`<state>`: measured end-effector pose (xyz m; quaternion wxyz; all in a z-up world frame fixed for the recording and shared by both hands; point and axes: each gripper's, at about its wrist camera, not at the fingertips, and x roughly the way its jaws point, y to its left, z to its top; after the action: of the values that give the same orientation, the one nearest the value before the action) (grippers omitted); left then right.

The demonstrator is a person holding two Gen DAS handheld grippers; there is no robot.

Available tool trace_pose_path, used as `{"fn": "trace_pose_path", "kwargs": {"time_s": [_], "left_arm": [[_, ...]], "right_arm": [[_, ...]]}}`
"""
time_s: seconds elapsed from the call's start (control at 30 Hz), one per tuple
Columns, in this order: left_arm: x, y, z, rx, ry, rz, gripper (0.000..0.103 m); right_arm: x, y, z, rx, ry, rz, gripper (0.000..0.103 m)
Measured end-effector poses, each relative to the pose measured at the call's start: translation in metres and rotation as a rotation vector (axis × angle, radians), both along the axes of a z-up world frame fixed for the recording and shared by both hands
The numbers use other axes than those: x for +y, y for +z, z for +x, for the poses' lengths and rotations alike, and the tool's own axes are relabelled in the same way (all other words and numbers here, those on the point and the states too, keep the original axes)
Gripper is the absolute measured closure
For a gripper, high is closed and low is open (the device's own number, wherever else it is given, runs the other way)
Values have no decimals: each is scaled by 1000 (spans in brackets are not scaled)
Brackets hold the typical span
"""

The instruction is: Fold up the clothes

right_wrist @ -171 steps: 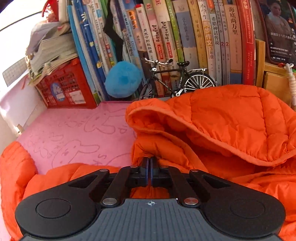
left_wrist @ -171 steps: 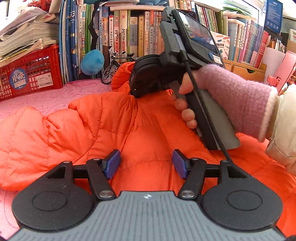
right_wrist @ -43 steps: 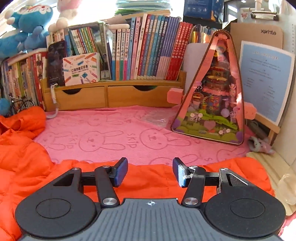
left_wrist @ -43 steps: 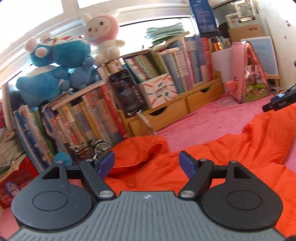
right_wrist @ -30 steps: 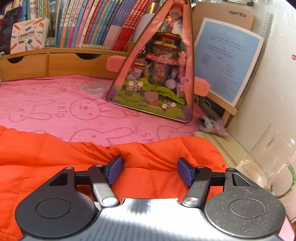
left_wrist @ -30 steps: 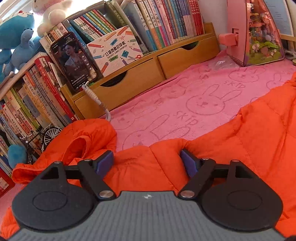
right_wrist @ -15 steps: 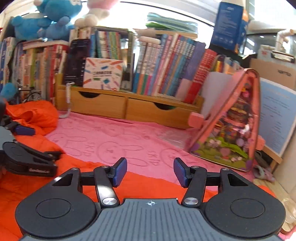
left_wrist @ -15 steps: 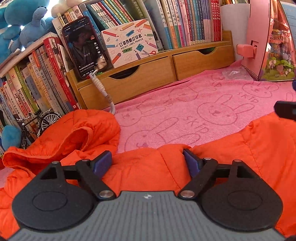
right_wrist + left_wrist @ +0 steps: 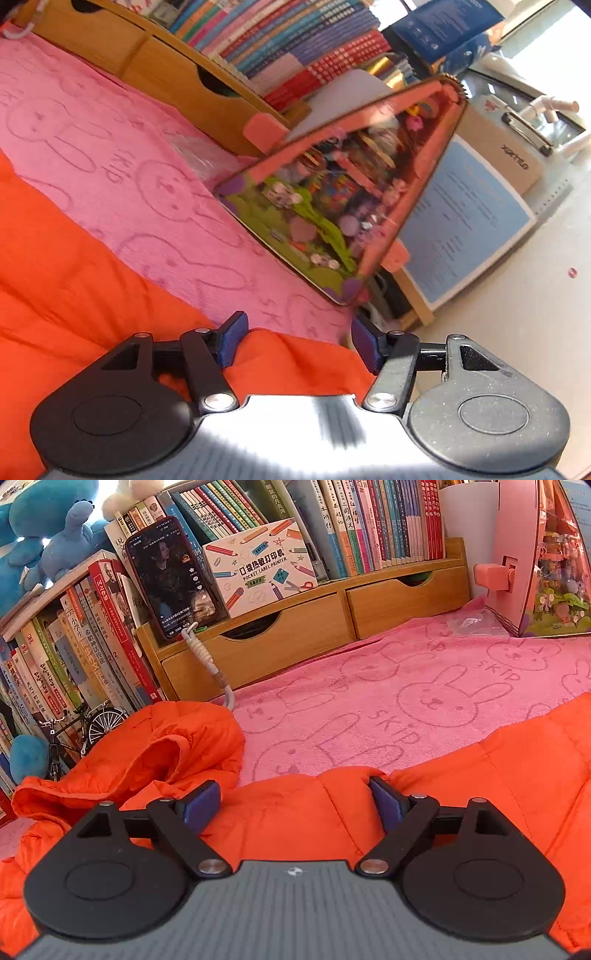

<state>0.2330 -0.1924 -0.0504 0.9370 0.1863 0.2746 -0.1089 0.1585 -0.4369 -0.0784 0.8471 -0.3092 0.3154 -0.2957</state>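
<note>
A puffy orange jacket lies spread on the pink rabbit-print cloth, its hood bunched at the left. My left gripper sits low over the jacket's far edge. Its jaws are opening, and a bulge of the fabric lies between the blue pads without being pinched. In the right wrist view the picture is rolled. My right gripper hovers over the jacket's right-hand corner with its jaws apart. The orange fabric reaches the left pad only.
A wooden drawer shelf with books, a propped phone and a printer box runs along the back. A toy bicycle stands by the hood. A pink triangular dollhouse and a blue notice board stand at the right.
The right gripper has dropped from above the cloth onto the jacket's right corner and rolled, tilting its view. It is gone from the left view. The left gripper stays, jaws slightly wider.
</note>
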Motion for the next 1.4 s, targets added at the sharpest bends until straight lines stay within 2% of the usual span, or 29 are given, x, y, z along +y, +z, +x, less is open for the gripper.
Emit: {"fn": "trace_pose_path", "kwargs": {"time_s": [0.03, 0.07, 0.17, 0.27, 0.37, 0.47, 0.53, 0.6, 0.7, 0.77, 0.83, 0.9, 1.0, 1.17, 1.27, 1.4], "left_arm": [[0, 0, 0, 0, 0, -1, 15], [0, 0, 0, 0, 0, 0, 15], [-2, -1, -1, -9, 2, 15, 15], [-5, -1, -3, -23, 5, 38, 14], [-8, -1, -4, -37, 6, 59, 14], [-8, -1, -5, -39, 7, 63, 13], [-7, -1, -4, -35, 8, 57, 13], [-6, -1, -4, -32, 9, 52, 13], [-6, -1, -4, -31, 10, 50, 13], [-6, -1, -4, -33, 10, 54, 13], [-6, -1, -4, -35, 9, 57, 13], [-6, -1, -4, -34, 9, 55, 13], [-5, -1, -4, -30, 9, 49, 13], [-7, -1, -5, -38, 10, 61, 13], [-6, -1, -4, -34, 11, 56, 12], [-4, -1, -3, -27, 12, 44, 12]], "right_arm": [[0, 3, -6, -21, 3, 4, 48], [6, 10, -14, -55, 44, 51, 48], [48, 28, -28, -111, 244, 178, 48], [104, 35, -28, -101, 453, 233, 48], [137, 34, -27, -53, 560, 281, 47], [127, 22, -26, -10, 517, 214, 47], [87, 14, -28, -9, 422, 217, 46], [31, 8, -29, -28, 273, 219, 45], [-36, -1, -34, -34, 87, 160, 41], [-53, -2, -33, -32, 3, 121, 41], [-50, 0, -35, -43, -45, 103, 43], [-22, 8, -38, -87, -1, 85, 46], [47, 29, -37, -140, 254, 106, 45], [142, 32, -29, -77, 581, 206, 44], [144, 18, -22, -19, 579, 201, 44], [85, 9, -17, 4, 456, 163, 43]]}}
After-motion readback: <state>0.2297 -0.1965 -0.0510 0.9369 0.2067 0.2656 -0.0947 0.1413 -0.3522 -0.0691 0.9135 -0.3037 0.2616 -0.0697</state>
